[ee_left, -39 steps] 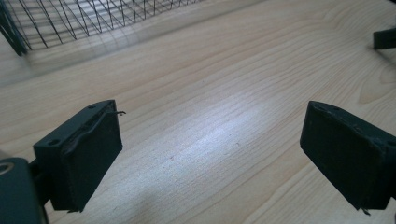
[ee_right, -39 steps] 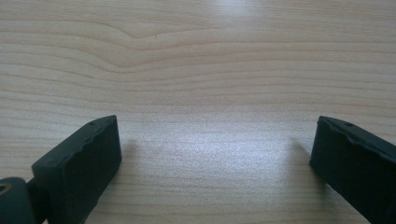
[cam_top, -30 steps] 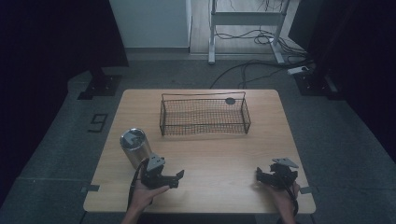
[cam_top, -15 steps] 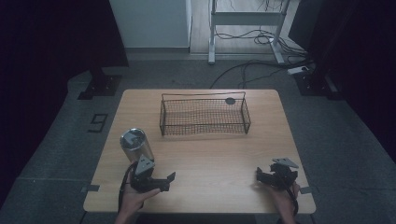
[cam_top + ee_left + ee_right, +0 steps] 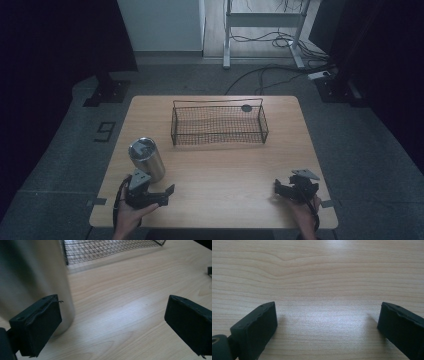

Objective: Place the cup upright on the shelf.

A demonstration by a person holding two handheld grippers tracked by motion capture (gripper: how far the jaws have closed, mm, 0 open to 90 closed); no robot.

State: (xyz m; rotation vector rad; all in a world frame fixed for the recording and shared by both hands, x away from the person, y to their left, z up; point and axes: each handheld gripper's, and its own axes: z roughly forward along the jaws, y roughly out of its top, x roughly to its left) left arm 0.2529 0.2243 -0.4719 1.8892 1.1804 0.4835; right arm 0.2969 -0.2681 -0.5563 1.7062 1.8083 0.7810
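A steel tumbler (image 5: 147,158) with a lid stands upright near the table's left front. My left gripper (image 5: 162,195) rests just in front of it, jaws wide apart and empty. In the left gripper view the tumbler (image 5: 32,277) rises right behind the left jaw, outside the gap between the jaws. My right gripper (image 5: 278,189) sits at the right front of the table, open, with bare wood between its fingers (image 5: 257,327). A black wire basket (image 5: 218,122) stands at the middle back of the table.
A small dark round disc (image 5: 246,108) lies on the table behind the basket's right end. The wooden table (image 5: 220,170) has open wood between the two grippers. Beyond the table lie floor cables and a metal stand.
My left gripper has slid left and back toward the table's front edge, ending just in front of the tumbler. The right gripper has stayed still.
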